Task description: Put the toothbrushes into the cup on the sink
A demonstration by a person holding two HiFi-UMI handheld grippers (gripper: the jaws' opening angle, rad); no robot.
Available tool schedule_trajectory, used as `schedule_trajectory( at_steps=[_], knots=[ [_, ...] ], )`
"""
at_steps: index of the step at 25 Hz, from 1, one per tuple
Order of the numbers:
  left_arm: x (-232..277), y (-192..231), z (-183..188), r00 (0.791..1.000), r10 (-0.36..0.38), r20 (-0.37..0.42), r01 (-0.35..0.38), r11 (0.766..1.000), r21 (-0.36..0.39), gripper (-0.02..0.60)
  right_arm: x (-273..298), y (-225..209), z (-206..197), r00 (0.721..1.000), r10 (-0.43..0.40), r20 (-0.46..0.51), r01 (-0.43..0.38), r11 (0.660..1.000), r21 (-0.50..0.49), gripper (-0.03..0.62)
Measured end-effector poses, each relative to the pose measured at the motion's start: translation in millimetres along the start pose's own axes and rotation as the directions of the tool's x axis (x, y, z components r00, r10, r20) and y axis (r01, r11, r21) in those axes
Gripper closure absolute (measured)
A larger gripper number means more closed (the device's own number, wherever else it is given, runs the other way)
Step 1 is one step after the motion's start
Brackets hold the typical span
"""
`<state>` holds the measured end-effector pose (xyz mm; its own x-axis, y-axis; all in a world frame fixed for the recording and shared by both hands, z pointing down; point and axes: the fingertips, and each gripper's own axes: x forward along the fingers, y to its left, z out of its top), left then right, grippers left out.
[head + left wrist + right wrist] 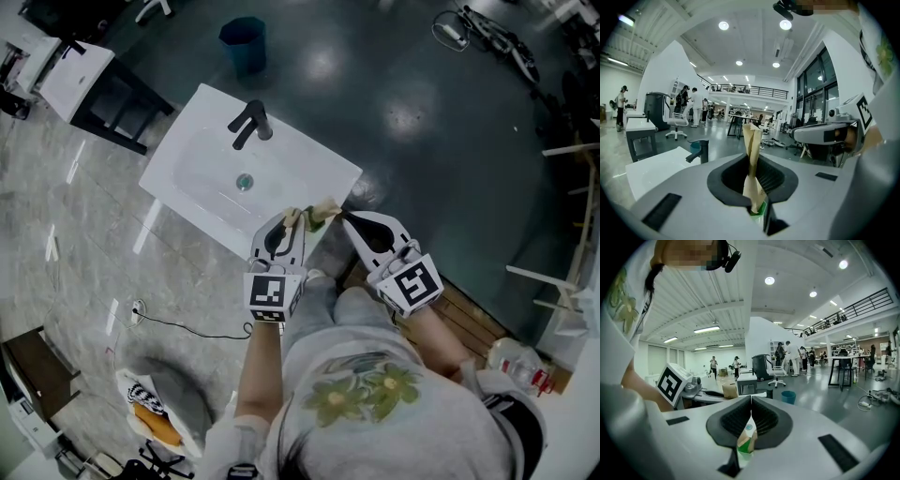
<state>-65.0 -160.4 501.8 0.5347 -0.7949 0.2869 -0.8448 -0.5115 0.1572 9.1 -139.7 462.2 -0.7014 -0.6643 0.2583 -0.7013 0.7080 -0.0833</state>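
Item: tan paper packet [317, 214] with green print; we are not seeing its contents.

Position: it is hanging in the air just off the near right corner of the white sink [202, 164], held at both ends.

Axis: in the head view its long axis is running across, from one claw to the other, roughly parallel to the sink's near edge. In the left gripper view its tan end [751, 145] is sticking up past the claw tips, creased and slightly twisted.

Left claw [289, 223] [751, 161]: its jaws are nearly together and pinching the tan paper.

Right claw [349, 217] [751, 401]: its jaws are fully together and clamping the packet's green-and-white end [746, 439].

Surroundings:
- A black faucet [249, 123] is standing at the sink's far edge, with the drain [245, 181] in the basin.
- A blue bin [244, 42] is sitting on the dark floor beyond the sink, well apart from the packet.
- A white office chair [676, 125] and several standing people are showing far off.

Obstruction: we are seeing only open air between the packet and the basin.
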Motion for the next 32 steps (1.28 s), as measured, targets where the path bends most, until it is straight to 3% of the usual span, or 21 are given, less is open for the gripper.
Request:
schedule_trajectory(
  at_steps=[32],
  knots=[
    [22.1, 3.6, -63.0, 0.997, 0.046, -0.067, -0.045, 0.999, 0.023, 0.531, -7.1, 6.8, -8.0, 1.000, -0.004, -0.011, 0.004, 1.000, 0.019, 0.552]
  ],
)
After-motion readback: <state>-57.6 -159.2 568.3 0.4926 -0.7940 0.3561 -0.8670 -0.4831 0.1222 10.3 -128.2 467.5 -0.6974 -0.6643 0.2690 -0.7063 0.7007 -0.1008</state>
